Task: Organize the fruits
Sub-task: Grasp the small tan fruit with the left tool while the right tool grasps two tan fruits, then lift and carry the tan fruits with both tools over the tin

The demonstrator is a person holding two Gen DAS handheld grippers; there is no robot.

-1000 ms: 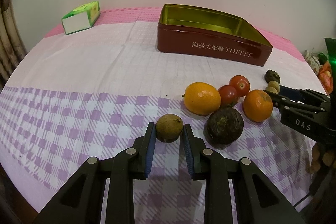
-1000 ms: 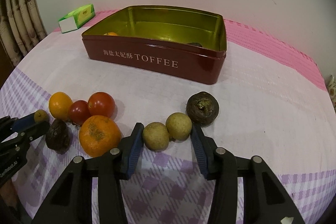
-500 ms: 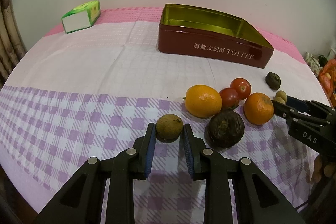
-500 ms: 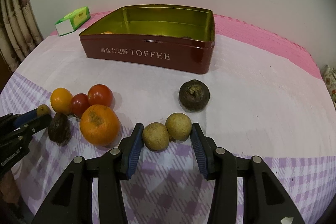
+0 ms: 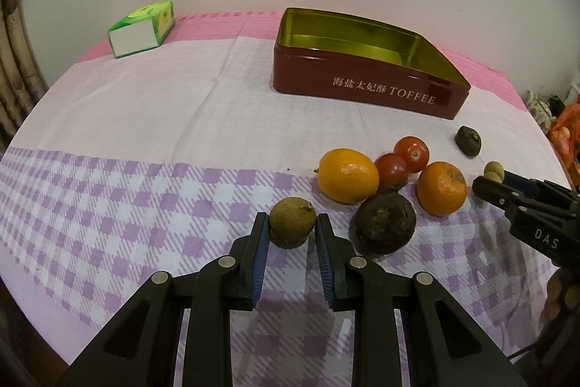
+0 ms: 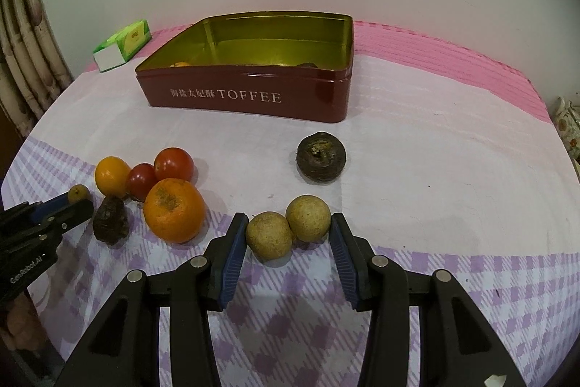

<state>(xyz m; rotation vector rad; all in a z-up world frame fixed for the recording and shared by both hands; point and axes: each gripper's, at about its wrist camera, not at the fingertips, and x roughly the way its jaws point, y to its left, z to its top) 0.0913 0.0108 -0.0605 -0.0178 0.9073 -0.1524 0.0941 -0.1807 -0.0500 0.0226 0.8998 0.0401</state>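
Between the blue pads at lower centre of the left wrist view, a small brown-green fruit [image 5: 292, 222] is bracketed by the left gripper [image 5: 292, 228]; the jaws are set narrowly and the pads sit against or just off its sides, though firm contact cannot be told. Right of it a dark wrinkled fruit [image 5: 385, 227] is seen, with a yellow-orange fruit [image 5: 348, 175], two tomatoes [image 5: 411, 153] and an orange [image 5: 441, 188] just beyond. At lower centre of the right wrist view, two tan round fruits [image 6: 268, 234], touching each other, are flanked by the widely spread right gripper [image 6: 288, 229], neither being squeezed. Above them a dark round fruit [image 6: 320, 157] lies alone. Further up, the red toffee tin [image 6: 246, 95] stands open on the checked tablecloth [image 6: 453, 151], with a green box [image 6: 123, 44] at upper left.
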